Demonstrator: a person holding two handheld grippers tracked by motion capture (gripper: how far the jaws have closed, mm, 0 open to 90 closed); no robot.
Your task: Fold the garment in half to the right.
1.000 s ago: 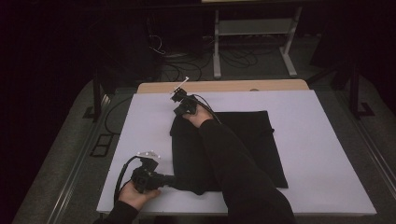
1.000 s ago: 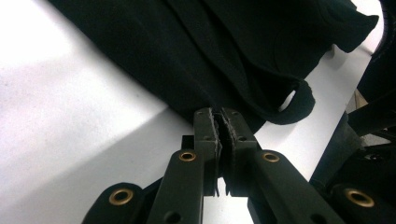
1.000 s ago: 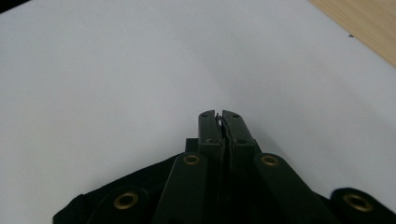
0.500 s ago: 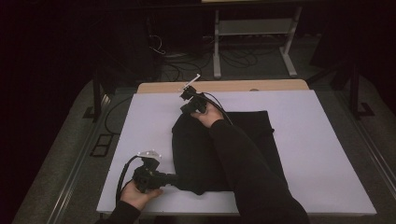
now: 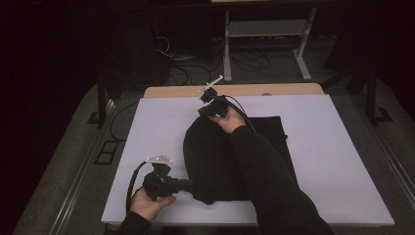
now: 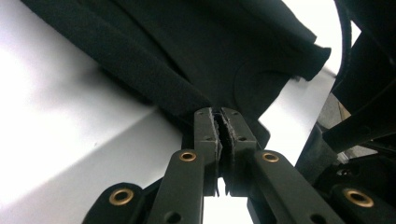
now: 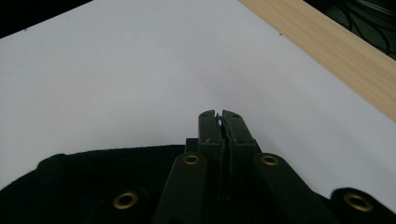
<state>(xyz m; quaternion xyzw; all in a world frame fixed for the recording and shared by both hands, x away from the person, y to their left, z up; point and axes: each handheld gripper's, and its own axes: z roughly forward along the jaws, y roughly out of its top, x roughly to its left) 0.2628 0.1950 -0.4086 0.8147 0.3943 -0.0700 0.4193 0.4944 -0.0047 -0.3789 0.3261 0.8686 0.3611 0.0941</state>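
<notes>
Both grippers were clamped on the black cloth (image 5: 235, 156): left gripper (image 5: 188, 185) at its near-left corner, right gripper (image 5: 208, 108) lifting the far-left edge (a fold looked halfway, approx.). Cloth lay mid-table on the white sheet (image 5: 333, 156); flattening and squaring were left, imo.

Black cloth (image 5: 222, 156) between both tongs

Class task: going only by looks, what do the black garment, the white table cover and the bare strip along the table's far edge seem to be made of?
Black garment: soft matte cloth, probably knit or fleece; it folds and drapes, with a thick rolled hem.
White table cover: smooth, faintly glossy sheet, perhaps plastic or coated board; soft glare.
Far strip: pale wood or wood-look laminate; lengthwise grain.
</notes>
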